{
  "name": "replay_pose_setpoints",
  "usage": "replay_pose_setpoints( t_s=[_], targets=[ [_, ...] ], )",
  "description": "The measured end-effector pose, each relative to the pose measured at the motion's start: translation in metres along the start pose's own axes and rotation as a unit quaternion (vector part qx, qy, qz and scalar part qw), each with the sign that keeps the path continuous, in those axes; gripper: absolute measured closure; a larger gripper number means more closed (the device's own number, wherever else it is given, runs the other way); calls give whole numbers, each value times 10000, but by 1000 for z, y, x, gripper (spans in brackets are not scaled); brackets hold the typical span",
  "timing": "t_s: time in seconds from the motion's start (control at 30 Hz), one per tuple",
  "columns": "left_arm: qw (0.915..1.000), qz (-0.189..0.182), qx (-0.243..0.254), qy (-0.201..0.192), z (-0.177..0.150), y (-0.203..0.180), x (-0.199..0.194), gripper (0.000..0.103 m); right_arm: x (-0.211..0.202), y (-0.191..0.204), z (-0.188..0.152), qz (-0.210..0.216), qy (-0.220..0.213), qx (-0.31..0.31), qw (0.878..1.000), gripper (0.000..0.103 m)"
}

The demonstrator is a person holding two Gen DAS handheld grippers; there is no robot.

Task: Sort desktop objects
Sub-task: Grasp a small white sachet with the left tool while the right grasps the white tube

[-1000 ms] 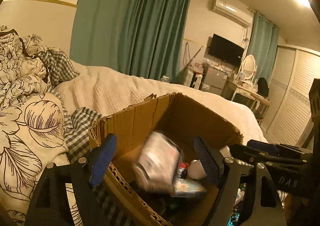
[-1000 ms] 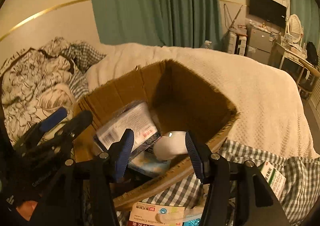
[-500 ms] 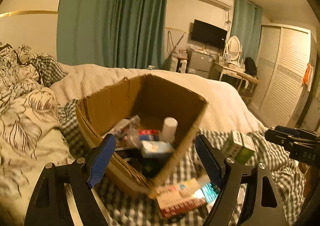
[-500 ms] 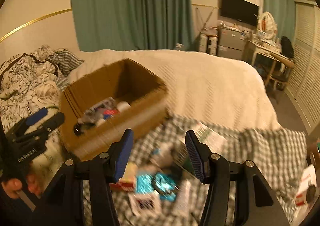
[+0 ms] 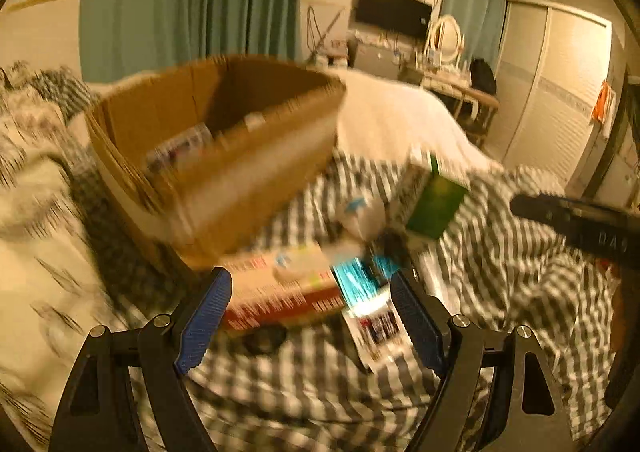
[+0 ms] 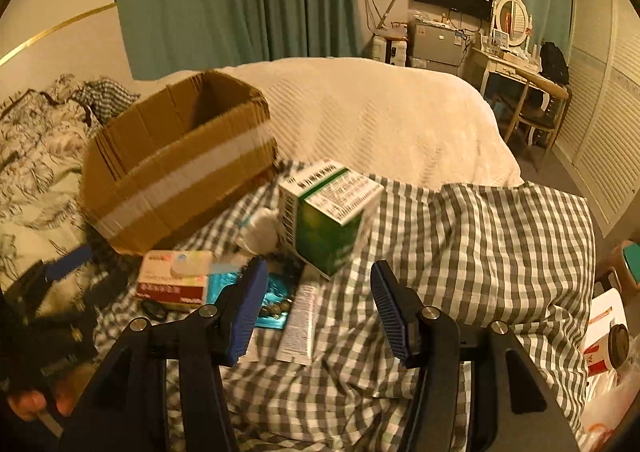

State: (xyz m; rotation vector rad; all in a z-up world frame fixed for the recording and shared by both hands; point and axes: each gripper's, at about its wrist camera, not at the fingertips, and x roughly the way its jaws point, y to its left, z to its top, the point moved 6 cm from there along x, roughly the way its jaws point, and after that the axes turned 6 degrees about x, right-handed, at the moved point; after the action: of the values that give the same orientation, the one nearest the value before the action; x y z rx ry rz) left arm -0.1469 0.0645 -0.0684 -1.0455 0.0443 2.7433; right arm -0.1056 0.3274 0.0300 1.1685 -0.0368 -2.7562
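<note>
Right gripper (image 6: 316, 302): your fingers are spread wide with nothing between them, hovering over the checked cloth (image 6: 480, 252) on the near side of the cardboard box (image 6: 180, 168).
Left gripper (image 5: 308, 320): also spread wide and empty; its view is smeared by motion, so fine detail there is unreliable.
Loose pile: in front of the box, on the cloth, you have a red-and-white carton (image 6: 172, 284) with a small white round piece on top, a teal foil pack (image 6: 272, 304), a flat white leaflet (image 6: 298, 326) and a white crumpled item (image 6: 260, 232) that I cannot identify.
Green box (image 6: 328, 212): it stands tilted on one corner, just to the right of the cardboard box, touching the pile.
Cardboard box: open-topped, taped round the side; from the left view a few packets show inside, too blurred to name. From the right view the inside is hidden by the near wall.
Risk, green box: it looks unsteady; a glancing touch from one finger would likely topple it onto the foil pack.
Risk, thin items: the leaflet and foil lie flat on soft cloth, so closing on them may pinch fabric instead.
Risk, crowding: both of your grippers face the same pile and could collide.
Beyond: white bedspread (image 6: 380, 112) behind the box.
</note>
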Motion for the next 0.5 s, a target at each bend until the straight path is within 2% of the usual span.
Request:
replay_pose_setpoints(
  t_s=[0.13, 0.3, 0.43, 0.47, 0.5],
  targets=[
    [9992, -150, -35, 374, -24, -21, 27, 19, 20, -9, -14, -53, 114, -163, 9998, 50],
    [9977, -385, 9, 556, -39, -44, 50, 19, 53, -16, -32, 79, 583, -558, 9967, 50],
    [9965, -338, 99, 756, -45, -54, 73, 19, 70, -20, -44, 214, 892, -689, 9934, 50],
    [9959, -378, 76, 823, -46, -56, 78, 23, 73, -22, -45, 321, 948, -598, 9932, 50],
    [9954, -396, 61, 868, -48, -57, 83, 44, 73, -24, -46, 380, 963, -534, 9932, 50]
  ],
)
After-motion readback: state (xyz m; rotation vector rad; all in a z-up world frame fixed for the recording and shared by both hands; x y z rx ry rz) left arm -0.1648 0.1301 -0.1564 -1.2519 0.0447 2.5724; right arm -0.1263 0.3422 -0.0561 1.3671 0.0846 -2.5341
